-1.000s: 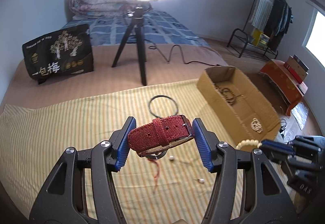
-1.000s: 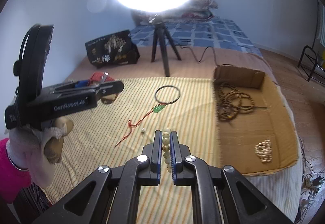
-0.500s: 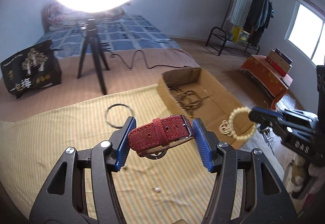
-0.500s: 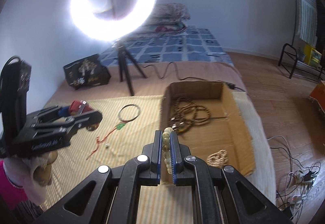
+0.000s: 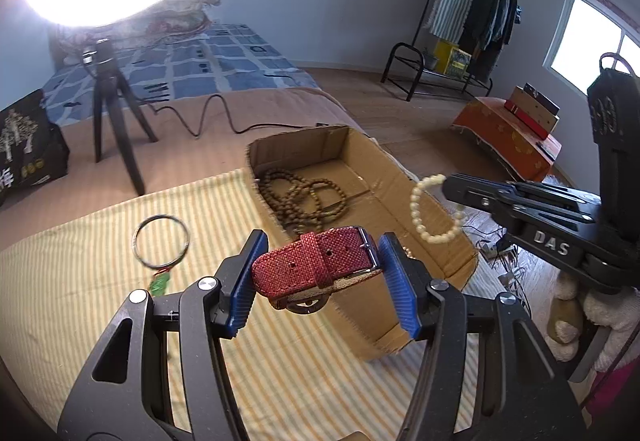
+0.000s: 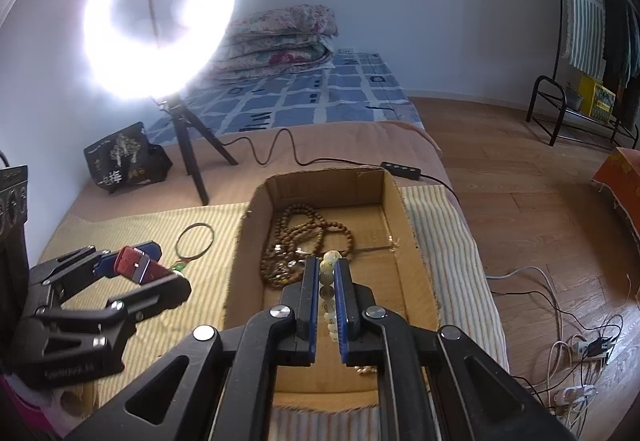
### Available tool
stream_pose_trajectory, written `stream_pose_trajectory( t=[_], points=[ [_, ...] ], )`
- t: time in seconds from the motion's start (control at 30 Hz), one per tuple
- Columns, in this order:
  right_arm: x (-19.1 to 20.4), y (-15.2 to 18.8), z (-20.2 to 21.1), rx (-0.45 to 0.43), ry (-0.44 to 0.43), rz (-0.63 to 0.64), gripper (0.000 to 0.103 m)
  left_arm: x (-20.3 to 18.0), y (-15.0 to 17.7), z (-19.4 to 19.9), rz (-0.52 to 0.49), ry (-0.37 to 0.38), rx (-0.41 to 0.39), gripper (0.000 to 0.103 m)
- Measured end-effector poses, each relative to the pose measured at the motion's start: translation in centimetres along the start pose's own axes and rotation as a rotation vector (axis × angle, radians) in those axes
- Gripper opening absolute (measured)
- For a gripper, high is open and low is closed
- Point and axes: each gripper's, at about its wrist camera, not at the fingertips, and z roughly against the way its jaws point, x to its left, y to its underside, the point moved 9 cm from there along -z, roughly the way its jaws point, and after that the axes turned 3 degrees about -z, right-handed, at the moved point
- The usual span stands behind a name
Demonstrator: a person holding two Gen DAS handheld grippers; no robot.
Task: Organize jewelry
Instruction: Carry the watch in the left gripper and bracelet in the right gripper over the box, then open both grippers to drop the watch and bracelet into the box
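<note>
You're now carrying both pieces over the cardboard box point(image 6: 416, 241), having swung right from the striped cloth point(image 5: 100, 301): the left gripper point(image 5: 318, 269) is clamping the red watch strap point(image 5: 316, 265) and the right gripper point(image 6: 328, 293) is pinching the pearl bracelet point(image 5: 434, 209) (drop-off looks imminent).

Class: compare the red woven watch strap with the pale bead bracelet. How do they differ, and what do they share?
The red watch strap is a flat woven band with a metal buckle; the pale bead bracelet is a loop of round beads. The left gripper grips the strap with wide jaws; the right gripper pinches the bracelet nearly shut. Both are held up near the cardboard box.

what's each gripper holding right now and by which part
Left gripper: the red watch, clamped across its woven strap near the buckle. Right gripper: the pale bead bracelet, pinched on one side of its loop, the rest hanging free.
</note>
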Motion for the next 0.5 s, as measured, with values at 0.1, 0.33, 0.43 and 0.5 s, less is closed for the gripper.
stream_pose_trajectory(
  t=[0.1, 0.33, 0.43, 0.5],
  points=[
    [-0.7, -0.1, -0.9, 0.006, 0.003, -0.011, 0.005, -0.8, -0.2, -1.0, -0.011, 0.003, 0.005, 0.059],
    [-2.2, 0.0, -2.4, 0.025, 0.003, -0.038, 0.005, -2.0, -0.1, -2.5, -0.036, -0.001, 0.017, 0.059],
    [-2.5, 0.0, -2.8, 0.030, 0.005, -0.042, 0.005, -2.3, -0.1, -2.7, -0.041, 0.006, 0.019, 0.059],
    [-2.6, 0.0, -3.0, 0.033, 0.003, -0.047, 0.005, -2.5, -0.1, -2.8, -0.044, 0.009, 0.020, 0.059]
  ],
)
